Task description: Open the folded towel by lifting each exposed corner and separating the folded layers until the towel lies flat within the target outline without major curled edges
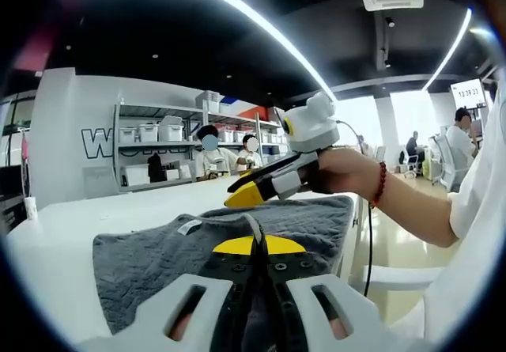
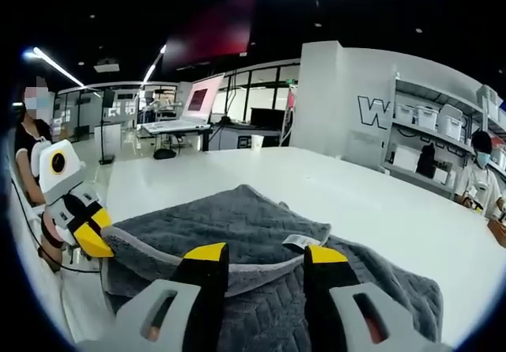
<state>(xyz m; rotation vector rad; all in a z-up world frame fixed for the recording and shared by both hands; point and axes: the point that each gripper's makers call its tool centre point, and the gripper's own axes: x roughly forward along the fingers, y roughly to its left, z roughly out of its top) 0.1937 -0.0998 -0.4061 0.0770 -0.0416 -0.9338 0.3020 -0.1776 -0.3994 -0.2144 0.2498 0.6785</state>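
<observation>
My left gripper (image 1: pixel 254 249) has its yellow-tipped jaws pressed together on the near edge of the grey textured towel (image 1: pixel 158 257), so it's pinching cloth. In the right gripper view I can see that same gripper (image 2: pixel 93 241) over at the left, clamping a towel corner that's raised a bit off the white worktop (image 2: pixel 237 170). My right gripper (image 2: pixel 265 261) has its jaws wide apart, hovering over the towel (image 2: pixel 237 217) with nothing in them; from the left gripper view it (image 1: pixel 247 195) hangs above the far side of the cloth, held in a hand (image 1: pixel 344 170) with a red bead bracelet. The towel lies on the worktop near its edge, top layer folded over, small white label (image 2: pixel 299 242) showing.
</observation>
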